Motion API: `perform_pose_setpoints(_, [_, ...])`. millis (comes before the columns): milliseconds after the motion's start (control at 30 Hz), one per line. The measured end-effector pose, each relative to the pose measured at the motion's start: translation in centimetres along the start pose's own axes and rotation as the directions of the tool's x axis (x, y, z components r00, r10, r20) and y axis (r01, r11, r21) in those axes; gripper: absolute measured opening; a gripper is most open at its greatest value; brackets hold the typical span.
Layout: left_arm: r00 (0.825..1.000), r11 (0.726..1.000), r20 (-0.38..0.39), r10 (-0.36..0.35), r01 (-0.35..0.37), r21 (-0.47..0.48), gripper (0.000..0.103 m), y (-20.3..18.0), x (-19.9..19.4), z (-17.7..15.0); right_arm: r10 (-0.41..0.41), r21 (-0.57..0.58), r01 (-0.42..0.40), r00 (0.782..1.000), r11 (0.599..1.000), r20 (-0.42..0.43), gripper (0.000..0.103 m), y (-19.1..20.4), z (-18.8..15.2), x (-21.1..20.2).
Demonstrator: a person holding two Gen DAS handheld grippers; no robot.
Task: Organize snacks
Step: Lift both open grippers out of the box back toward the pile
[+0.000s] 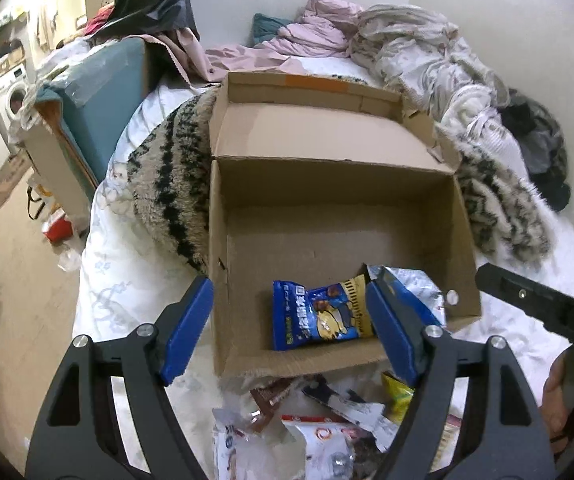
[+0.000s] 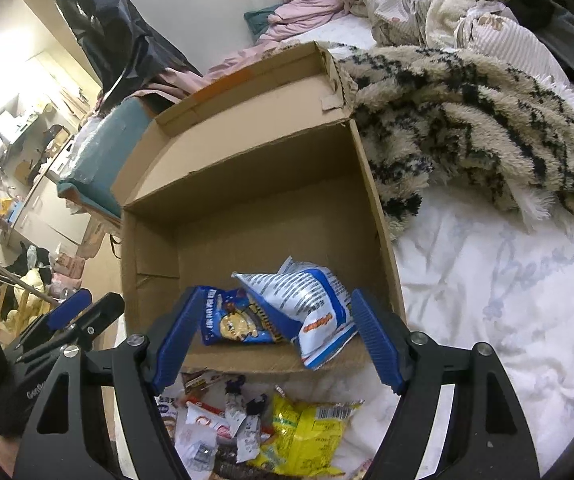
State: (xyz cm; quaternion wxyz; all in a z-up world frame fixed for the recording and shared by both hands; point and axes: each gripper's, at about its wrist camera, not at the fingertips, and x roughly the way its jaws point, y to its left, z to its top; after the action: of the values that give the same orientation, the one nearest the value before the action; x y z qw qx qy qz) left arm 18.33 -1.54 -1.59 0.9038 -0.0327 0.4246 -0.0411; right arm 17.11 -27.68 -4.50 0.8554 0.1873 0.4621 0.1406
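I am holding both grippers, left (image 1: 289,330) and right (image 2: 275,334), fingers spread and empty, over the cardboard box (image 2: 375,200); two snack packets, blue (image 1: 319,316) and white (image 2: 311,300), are lying inside.

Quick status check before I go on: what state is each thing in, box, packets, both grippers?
cardboard box: lid open, mostly empty
blue snack packet: lying inside the box, near wall
white and blue packet: inside the box, leaning on the blue one
loose snack pile: on the bed, outside the box
left gripper: open, holding nothing
right gripper: open, holding nothing
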Motion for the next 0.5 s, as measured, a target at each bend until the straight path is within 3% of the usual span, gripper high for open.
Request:
perform_pose_setpoints(333, [1.000, 0.999, 0.012, 0.024, -0.023, -0.025, 0.076, 2.1, -5.1, -2.9, 0.032, -0.056, -0.031, 0.999, 0.998, 0.012, 0.086, 1.9, -4.5, -4.6])
perform_pose_setpoints(467, [1.000, 0.999, 0.001, -0.011, 0.011, -0.034, 0.077, 2.6, -6.6, -4.3, 0.029, -0.058, -0.028, 0.999, 0.998, 0.013, 0.086, 2.0, -6.4, -6.2])
perform_pose_setpoints(500, [1.000, 1.000, -0.007, -0.019, 0.019, -0.005, 0.082, 2.3, -6.8, -4.8, 0.025, -0.058, -0.024, 1.000, 0.998, 0.016, 0.086, 2.1, -6.9, -6.6])
